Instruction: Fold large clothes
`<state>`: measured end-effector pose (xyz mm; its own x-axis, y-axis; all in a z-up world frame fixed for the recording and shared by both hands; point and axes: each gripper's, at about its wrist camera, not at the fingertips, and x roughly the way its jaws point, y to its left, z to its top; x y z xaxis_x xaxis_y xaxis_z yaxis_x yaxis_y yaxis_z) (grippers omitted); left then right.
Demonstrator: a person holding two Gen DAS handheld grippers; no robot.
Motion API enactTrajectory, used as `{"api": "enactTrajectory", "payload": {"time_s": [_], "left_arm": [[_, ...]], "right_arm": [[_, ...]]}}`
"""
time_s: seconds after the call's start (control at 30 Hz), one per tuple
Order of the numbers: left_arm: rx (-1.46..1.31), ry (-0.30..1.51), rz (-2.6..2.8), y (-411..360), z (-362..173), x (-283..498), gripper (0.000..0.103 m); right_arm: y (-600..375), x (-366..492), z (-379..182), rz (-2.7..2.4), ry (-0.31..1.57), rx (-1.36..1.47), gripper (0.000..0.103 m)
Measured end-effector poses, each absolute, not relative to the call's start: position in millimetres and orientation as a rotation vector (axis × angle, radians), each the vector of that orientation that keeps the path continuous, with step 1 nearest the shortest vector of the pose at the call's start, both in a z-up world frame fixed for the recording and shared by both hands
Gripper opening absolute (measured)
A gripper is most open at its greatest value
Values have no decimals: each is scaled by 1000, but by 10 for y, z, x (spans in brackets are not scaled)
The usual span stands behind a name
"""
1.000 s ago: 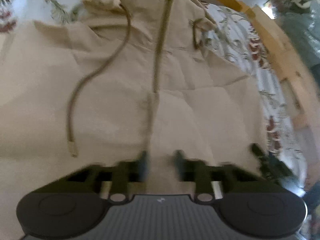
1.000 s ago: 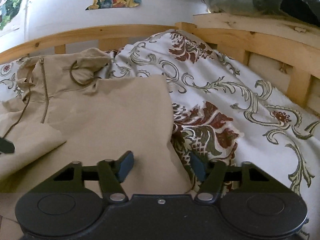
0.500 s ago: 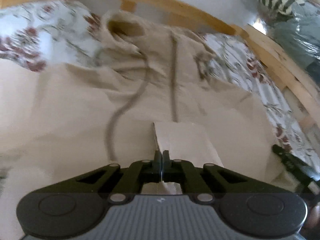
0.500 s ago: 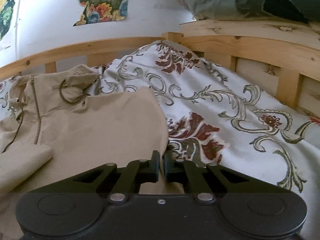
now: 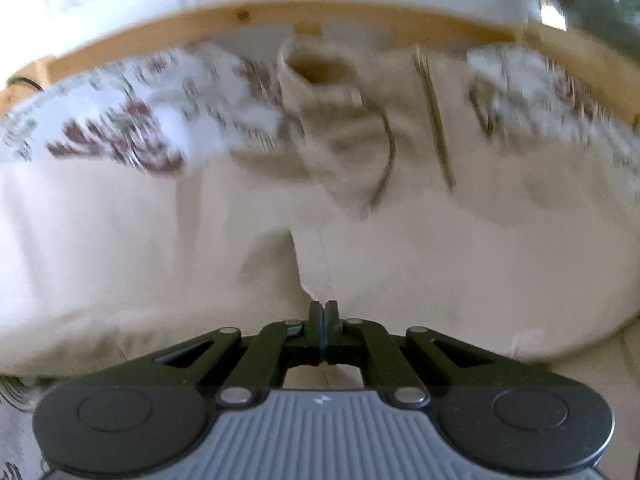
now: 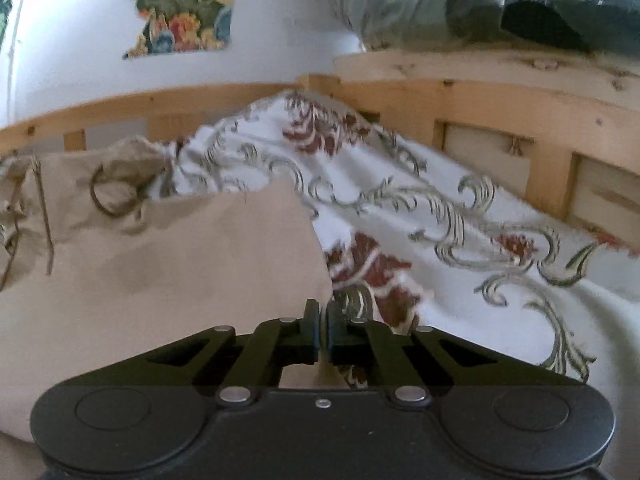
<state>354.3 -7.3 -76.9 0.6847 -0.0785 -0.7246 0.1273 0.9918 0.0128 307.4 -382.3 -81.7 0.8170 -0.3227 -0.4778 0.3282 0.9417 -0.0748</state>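
Note:
A beige zip-up hooded jacket (image 5: 440,248) lies spread on a bed, its hood (image 5: 316,72) and zipper (image 5: 436,120) toward the headboard. My left gripper (image 5: 323,309) is shut on the jacket's lower hem near the zipper and holds that fabric lifted. In the right wrist view the jacket (image 6: 168,264) fills the left half. My right gripper (image 6: 322,312) is shut on the jacket's right lower corner edge. The left view is blurred by motion.
A white bedspread with red and green floral scrolls (image 6: 460,248) covers the bed. A wooden bed frame (image 6: 500,108) runs along the back and right side. Dark bagged bundles (image 6: 480,4) sit on the frame's top at right. Pictures hang on the white wall (image 6: 180,4).
Both grippers went from open to shut on the jacket's lower edge. They have since lifted it and moved toward the hood, bringing the headboard and wall into view.

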Motion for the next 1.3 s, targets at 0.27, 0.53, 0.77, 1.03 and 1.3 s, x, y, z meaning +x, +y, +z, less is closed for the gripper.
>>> {"api": "enactTrajectory", "payload": {"time_s": [0.27,0.53,0.77,1.03,1.3], "left_arm": [[-62,815,-109,142,-698,3431,68],[-134,726,32,562,-412,3021,102],[191,689,511,1062,-216,2803,102],[-1,523,732,2074,86,2734,102],[96,493,742,2485,257,2799,102]], "right_arm": [[-3709,3054,-799,-334,502,-57,53],[-3264,3006,-827,-261,466,-299,91],[-3028,2934,-779,-157,461,-333,102],[-3071,2690,-624,-108,502,-126,102],[-3017,2596,-637,-95,524,-74,102]]}}
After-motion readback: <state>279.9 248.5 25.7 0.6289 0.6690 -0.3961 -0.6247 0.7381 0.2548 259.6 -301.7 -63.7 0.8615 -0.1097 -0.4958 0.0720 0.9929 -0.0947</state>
